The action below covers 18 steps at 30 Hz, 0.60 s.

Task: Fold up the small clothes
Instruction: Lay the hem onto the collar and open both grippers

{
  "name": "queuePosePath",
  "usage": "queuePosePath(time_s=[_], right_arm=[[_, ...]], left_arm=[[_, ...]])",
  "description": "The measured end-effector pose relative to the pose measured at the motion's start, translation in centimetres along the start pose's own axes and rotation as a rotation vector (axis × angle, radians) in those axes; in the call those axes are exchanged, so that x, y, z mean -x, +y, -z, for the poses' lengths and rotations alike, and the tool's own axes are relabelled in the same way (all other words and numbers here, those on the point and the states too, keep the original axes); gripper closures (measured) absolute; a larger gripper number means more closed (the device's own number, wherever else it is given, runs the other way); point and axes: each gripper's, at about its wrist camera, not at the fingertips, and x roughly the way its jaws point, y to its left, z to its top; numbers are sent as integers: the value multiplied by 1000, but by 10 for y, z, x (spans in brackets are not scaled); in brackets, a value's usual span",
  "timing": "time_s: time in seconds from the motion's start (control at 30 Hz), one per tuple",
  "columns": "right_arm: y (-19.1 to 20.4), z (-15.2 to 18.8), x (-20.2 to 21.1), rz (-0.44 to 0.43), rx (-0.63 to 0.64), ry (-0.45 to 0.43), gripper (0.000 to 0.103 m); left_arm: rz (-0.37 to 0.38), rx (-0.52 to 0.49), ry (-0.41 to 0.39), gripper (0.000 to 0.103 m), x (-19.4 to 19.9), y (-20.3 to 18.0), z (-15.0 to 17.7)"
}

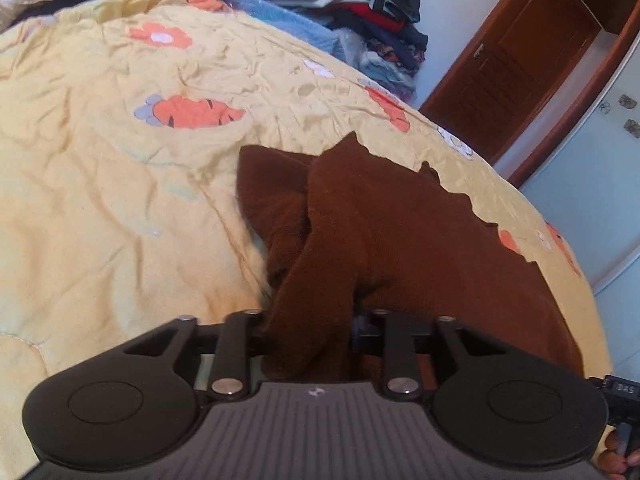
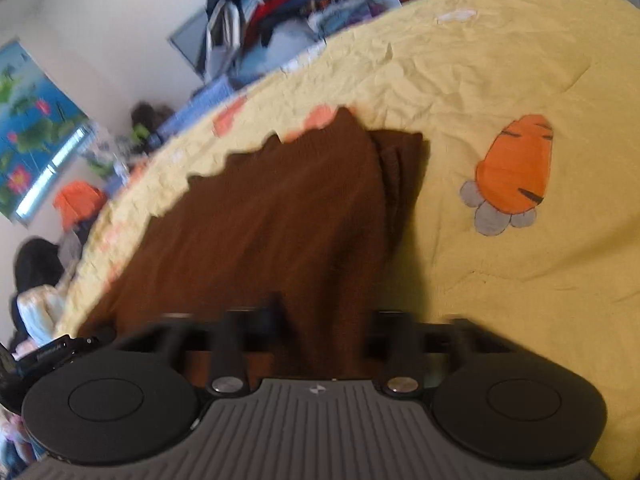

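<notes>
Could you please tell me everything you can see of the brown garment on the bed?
The brown garment is a soft, knit-looking piece, plain dark brown, with a jagged far edge. It lies partly spread on the yellow carrot-print quilt, one part doubled over near its far end. Its near edge is bunched up between the jaws of the left gripper and of the right gripper, both closed on it.

Bed under wrinkled yellow carrot-print quilt (image 1: 100,200); brown garment (image 1: 400,232) lies bunched on it.

Left tool (image 1: 308,320) and right tool (image 2: 326,320), both angled downward, jaws nearly closed.
</notes>
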Motion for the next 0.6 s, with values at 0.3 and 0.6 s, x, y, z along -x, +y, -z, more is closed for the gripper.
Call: queuePosePath(time_s=[0.3,0.6], right_arm=[[3,39,74,-155,-5,-3,83],[-7,77,111,-47,13,-4,43]], left_arm=[[145,-10,42,91,91,10,19],[90,-15,80,79,120,54,35]])
